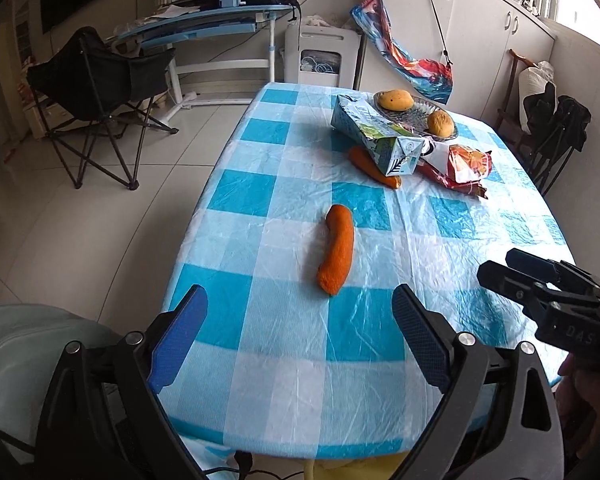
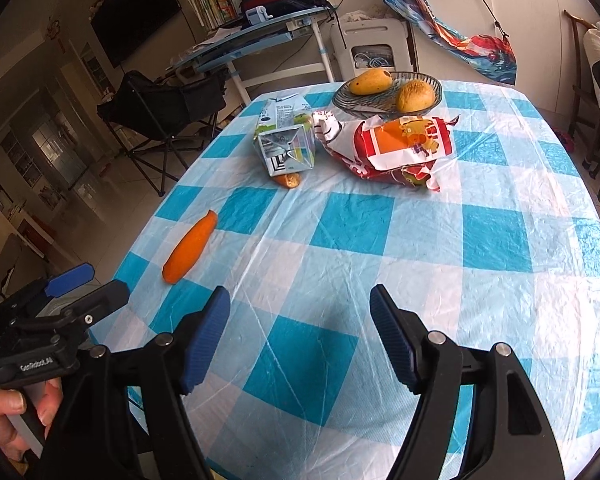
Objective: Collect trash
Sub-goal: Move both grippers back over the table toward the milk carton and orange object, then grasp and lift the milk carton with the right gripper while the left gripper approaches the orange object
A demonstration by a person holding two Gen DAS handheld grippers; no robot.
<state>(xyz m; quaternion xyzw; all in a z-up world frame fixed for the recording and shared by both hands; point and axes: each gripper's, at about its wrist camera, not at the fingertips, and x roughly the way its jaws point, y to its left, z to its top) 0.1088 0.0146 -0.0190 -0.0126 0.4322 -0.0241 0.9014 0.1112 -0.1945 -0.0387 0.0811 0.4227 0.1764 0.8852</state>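
Left wrist view: left gripper point(image 1: 300, 332) wide apart, holding nothing, low in the frame. Near orange piece point(image 1: 337, 249) just above centre on the checked table point(image 1: 284, 380), long axis running roughly along the fingers, slightly right of the gap. Milk carton point(image 1: 374, 134) and red snack bag point(image 1: 458, 170) upper right, beside the fruit bowl point(image 1: 420, 118).

Right wrist view: right gripper point(image 2: 300, 334) also apart and empty. Same orange piece at left of centre, well off to the side, lying diagonally. Snack bag straight ahead, upper centre. Judged: left gripper nearer the orange piece, right better lined up for the bag.
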